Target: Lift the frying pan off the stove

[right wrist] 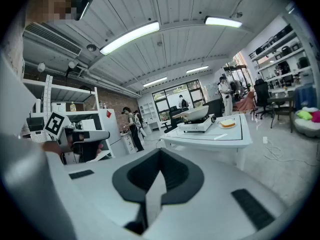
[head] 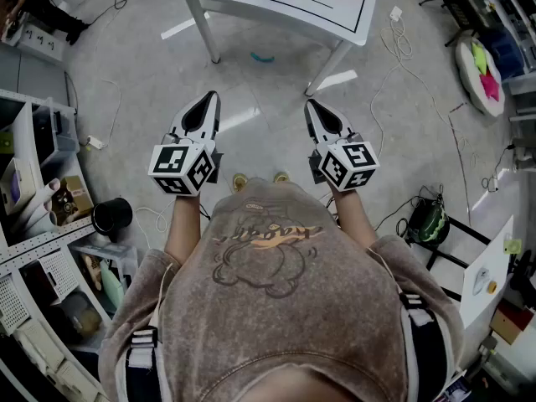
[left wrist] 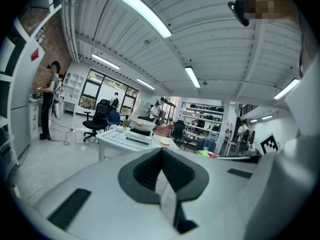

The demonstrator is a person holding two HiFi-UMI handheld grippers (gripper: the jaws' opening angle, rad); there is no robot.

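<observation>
The floor [head: 260, 120] is grey and glossy, with cables [head: 400, 47] trailing across it. A white table [head: 276, 5] stands ahead of the person, and shelves [head: 38, 249] crowd the left side. Both grippers hang over the floor, well short of the table. The left gripper [head: 205, 99] and the right gripper [head: 311, 105] are each clenched tight and empty. The head view cuts off most of the tabletop. The gripper views show the pan [right wrist: 196, 113] sitting on the stove [right wrist: 197, 126] there, with bread [right wrist: 227, 124] beside it. They also show ceiling lights [right wrist: 129, 36] and a person [left wrist: 50, 101] by the far wall.
</observation>
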